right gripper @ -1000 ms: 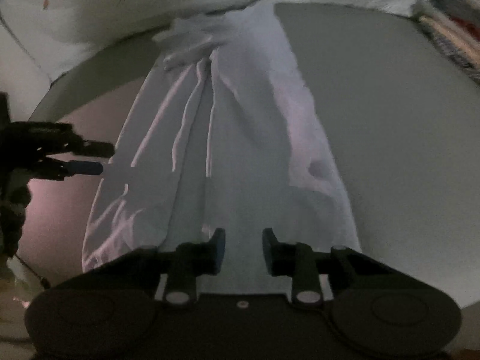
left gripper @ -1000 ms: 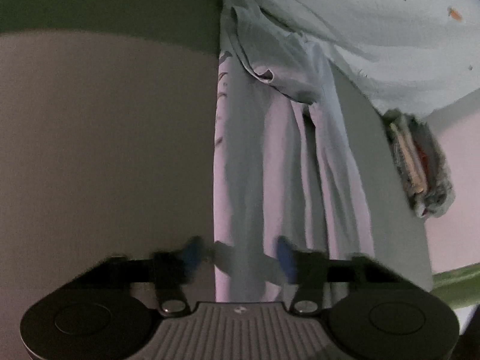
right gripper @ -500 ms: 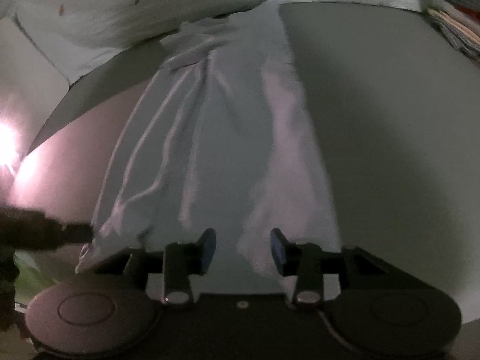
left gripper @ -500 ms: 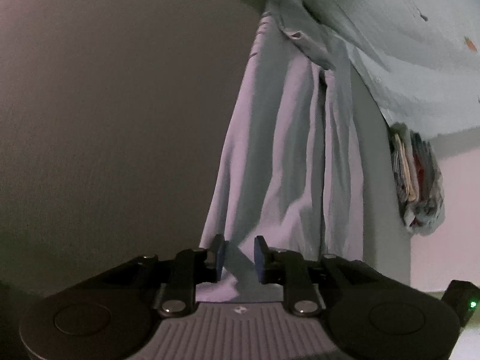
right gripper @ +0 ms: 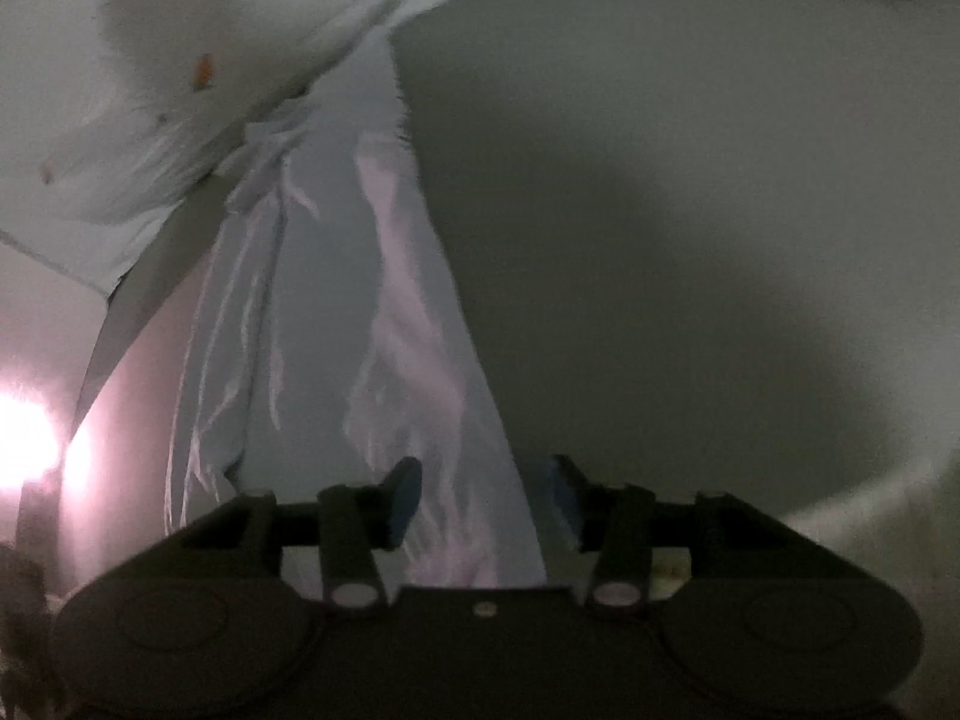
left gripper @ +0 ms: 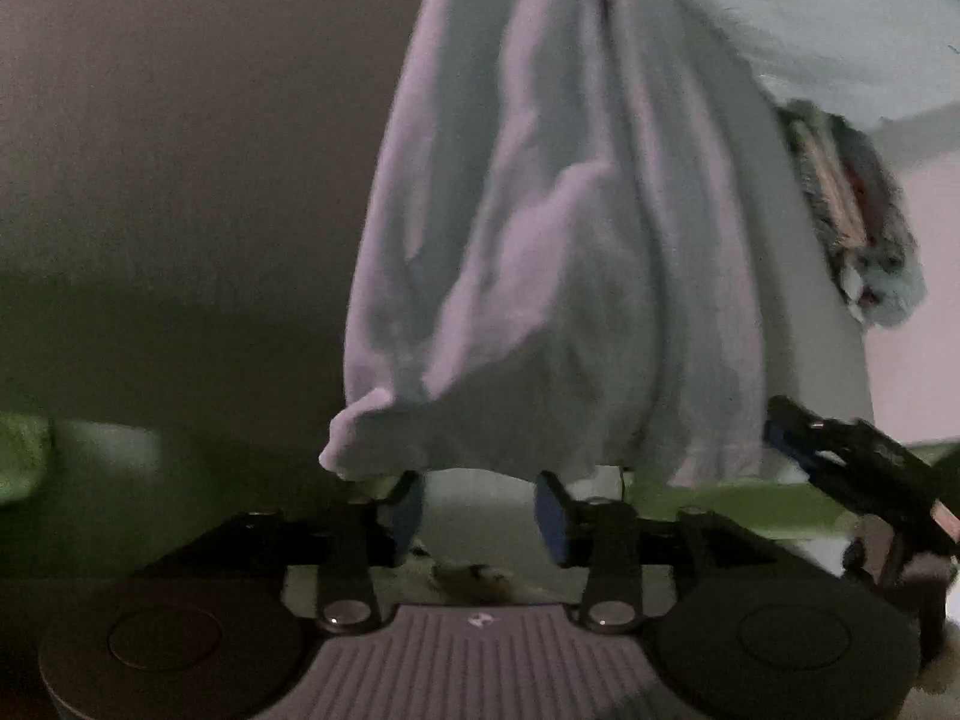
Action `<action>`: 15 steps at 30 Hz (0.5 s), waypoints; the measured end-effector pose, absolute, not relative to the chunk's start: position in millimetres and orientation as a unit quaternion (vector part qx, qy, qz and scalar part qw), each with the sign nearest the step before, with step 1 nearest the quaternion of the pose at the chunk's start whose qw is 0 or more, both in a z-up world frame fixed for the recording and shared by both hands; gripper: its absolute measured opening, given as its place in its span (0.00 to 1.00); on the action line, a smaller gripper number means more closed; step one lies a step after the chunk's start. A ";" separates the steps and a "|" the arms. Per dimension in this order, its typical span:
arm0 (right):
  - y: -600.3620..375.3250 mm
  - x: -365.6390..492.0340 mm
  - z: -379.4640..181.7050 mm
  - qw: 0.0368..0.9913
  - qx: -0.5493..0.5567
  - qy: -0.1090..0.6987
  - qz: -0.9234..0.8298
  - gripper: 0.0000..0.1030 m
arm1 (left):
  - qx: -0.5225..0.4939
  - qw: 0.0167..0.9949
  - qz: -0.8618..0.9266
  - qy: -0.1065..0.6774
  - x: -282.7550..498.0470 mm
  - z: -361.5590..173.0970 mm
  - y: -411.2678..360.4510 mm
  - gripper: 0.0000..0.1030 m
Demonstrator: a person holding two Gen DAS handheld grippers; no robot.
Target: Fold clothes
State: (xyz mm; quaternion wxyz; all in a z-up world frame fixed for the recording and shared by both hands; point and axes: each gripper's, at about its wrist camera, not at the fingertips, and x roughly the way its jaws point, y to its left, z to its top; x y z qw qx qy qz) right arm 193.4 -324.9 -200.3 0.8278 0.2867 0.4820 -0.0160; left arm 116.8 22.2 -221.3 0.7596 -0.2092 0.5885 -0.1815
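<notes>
Lying lengthwise away from both cameras, pale garment (left gripper: 564,252), left tongs (left gripper: 478,517) and right tongs (right gripper: 483,504) just released, nothing gripped.

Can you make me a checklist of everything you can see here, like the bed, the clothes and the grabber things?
Surface: grey flat surface, dimly lit.
Job's things: pale garment lying long and wrinkled, near hem bunched.
Clutter: stack of folded clothes at the far right edge; white sheet at the far end.
Grippers: left gripper has just been opening, nothing between its fingers; right gripper has just been opening, fabric under its gap, not pinched.
Cables: nothing seen.
Surroundings: bright light glare at left.
</notes>
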 end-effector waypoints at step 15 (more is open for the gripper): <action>-318.9 163.1 -210.3 0.827 0.334 0.450 -0.041 0.50 | -0.186 0.774 -0.179 0.578 141.0 -243.2 38.4 0.91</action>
